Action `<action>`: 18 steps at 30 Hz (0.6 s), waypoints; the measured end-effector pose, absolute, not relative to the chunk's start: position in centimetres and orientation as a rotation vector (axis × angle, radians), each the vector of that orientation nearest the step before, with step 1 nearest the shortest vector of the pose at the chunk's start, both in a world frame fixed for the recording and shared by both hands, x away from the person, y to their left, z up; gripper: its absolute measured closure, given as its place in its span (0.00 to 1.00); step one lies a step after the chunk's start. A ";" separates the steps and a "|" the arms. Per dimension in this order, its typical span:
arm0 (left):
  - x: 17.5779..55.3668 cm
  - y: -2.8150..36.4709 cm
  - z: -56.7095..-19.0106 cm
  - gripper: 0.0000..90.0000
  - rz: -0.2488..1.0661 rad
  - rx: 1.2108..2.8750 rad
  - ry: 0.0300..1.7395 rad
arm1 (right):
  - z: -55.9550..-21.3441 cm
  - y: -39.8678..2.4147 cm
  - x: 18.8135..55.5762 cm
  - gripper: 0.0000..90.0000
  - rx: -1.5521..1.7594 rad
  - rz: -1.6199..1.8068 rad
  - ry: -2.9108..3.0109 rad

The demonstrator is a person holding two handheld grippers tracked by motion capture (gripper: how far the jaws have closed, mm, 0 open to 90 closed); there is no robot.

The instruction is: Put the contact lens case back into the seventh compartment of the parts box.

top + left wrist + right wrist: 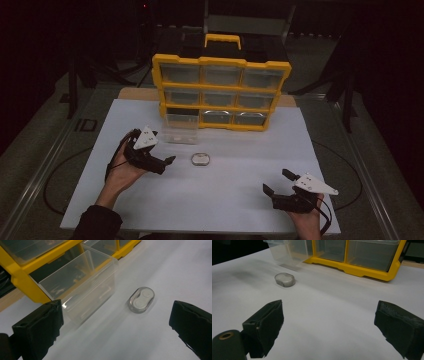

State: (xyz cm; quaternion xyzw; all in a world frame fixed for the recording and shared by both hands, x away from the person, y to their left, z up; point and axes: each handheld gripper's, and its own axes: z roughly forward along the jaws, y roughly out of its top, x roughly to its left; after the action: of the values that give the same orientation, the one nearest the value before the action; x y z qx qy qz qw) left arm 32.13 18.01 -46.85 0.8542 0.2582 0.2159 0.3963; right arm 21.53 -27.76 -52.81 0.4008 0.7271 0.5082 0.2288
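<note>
Left gripper (115, 322) wide open, jaws at the lower corners of its own view, gripping nothing. Just beyond, right of centre: small clear oval case (141, 300) flat on white table sheet (160, 270). Upper left: pulled-out clear drawer (82, 282) of yellow organizer (220, 92). Right gripper (277, 182) also spread wide, lower right in the high view, well apart from the case.

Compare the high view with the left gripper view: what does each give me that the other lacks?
High view alone: the organiser's black top and yellow handle, all nine bays, the right tool open over the white mat.

Left gripper view alone: two round shapes under the small clear case's lid.

Both: that case lying on the mat, apart from the pulled-out clear drawer, and the left tool open.
</note>
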 end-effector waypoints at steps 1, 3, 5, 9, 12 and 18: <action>32.2 17.9 -46.8 0.00 0.547 2.166 0.651 | -52.8 -27.8 21.5 0.09 1.103 1.399 2.002; 32.3 17.8 -46.8 0.00 0.545 2.167 0.650 | -52.8 -27.7 21.5 0.09 1.104 1.398 2.003; 32.5 17.6 -46.9 0.00 0.542 2.168 0.647 | -52.8 -27.8 21.6 0.09 1.103 1.400 2.002; 32.7 17.4 -46.9 0.00 0.537 2.171 0.643 | -52.8 -27.8 21.6 0.09 1.102 1.401 2.002; 32.9 17.1 -46.9 0.00 0.533 2.177 0.638 | -52.8 -27.8 21.6 0.09 1.103 1.401 2.003; 33.2 16.7 -47.0 0.00 0.527 2.192 0.628 | -52.8 -27.8 21.6 0.09 1.102 1.401 2.002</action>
State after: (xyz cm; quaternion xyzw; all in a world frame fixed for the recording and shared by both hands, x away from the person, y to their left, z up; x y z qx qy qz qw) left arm 33.25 16.65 -46.97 0.8625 0.2471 0.2072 0.3900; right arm 21.57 -27.75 -52.82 0.4002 0.7272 0.5087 0.2285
